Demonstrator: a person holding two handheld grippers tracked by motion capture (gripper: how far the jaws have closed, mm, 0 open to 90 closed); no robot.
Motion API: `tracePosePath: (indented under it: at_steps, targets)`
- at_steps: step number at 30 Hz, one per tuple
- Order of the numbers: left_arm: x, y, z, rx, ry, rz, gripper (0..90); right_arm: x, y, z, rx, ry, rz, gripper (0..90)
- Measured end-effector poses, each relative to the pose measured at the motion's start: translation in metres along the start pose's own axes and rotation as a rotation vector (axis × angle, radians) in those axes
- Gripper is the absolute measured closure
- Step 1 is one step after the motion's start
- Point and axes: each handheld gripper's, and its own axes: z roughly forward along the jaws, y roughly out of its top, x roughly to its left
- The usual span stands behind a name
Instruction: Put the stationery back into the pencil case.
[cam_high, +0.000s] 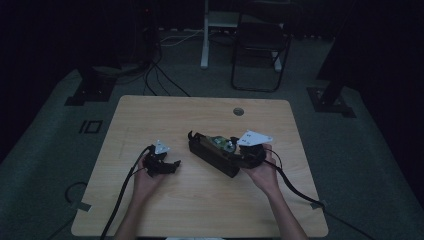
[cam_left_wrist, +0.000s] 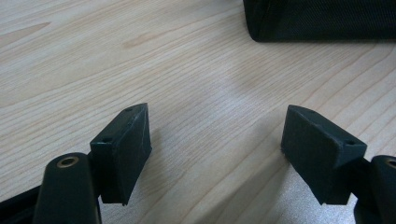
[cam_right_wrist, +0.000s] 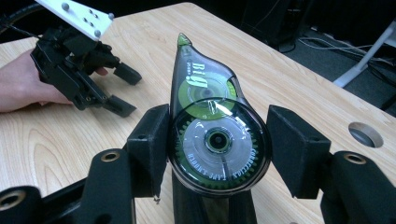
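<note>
Your right tool (cam_right_wrist: 217, 140) clamps the correction tape (cam_right_wrist: 212, 126); left tool (cam_left_wrist: 217, 149) gapes empty. Loosening drops it onto the pouch (cam_high: 215, 152).

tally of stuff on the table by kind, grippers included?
Grippers: 2, left gripper and right gripper
Correction tape dispensers: 1, correction tape dispenser between the right gripper's jaws
Black pouches: 1, black pouch
Total: 4
</note>
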Motion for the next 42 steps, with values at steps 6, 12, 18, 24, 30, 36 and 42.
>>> tracePosePath:
  at_steps: [6,12,18,24,30,36,42]
  targets:
    - [0.0,0.0,0.0,0.001,0.0,0.0,24.4,0.0,0.005,0.003,-0.005,0.004,0.01,41.4]
    - [0.0,0.0,0.0,0.003,-0.001,0.003,24.5,0.005,0.011,0.009,-0.005,0.006,0.0,41.4]
    - [0.0,0.0,0.0,0.003,-0.001,0.004,24.4,0.004,0.013,0.011,-0.014,0.009,0.018,41.4]
    - [0.0,0.0,0.0,0.003,-0.001,0.004,24.4,0.003,0.013,0.012,-0.023,0.012,0.029,41.4]
    - [0.0,0.0,0.0,0.003,-0.001,0.003,24.4,0.003,0.015,0.014,-0.019,0.013,0.029,41.4]
    - [0.0,0.0,0.0,0.001,-0.001,0.002,24.5,0.006,0.018,0.018,-0.023,0.018,0.029,41.4]
    - [0.0,0.0,0.0,0.003,0.0,0.003,24.4,0.006,0.016,0.024,-0.011,0.017,0.036,41.4]
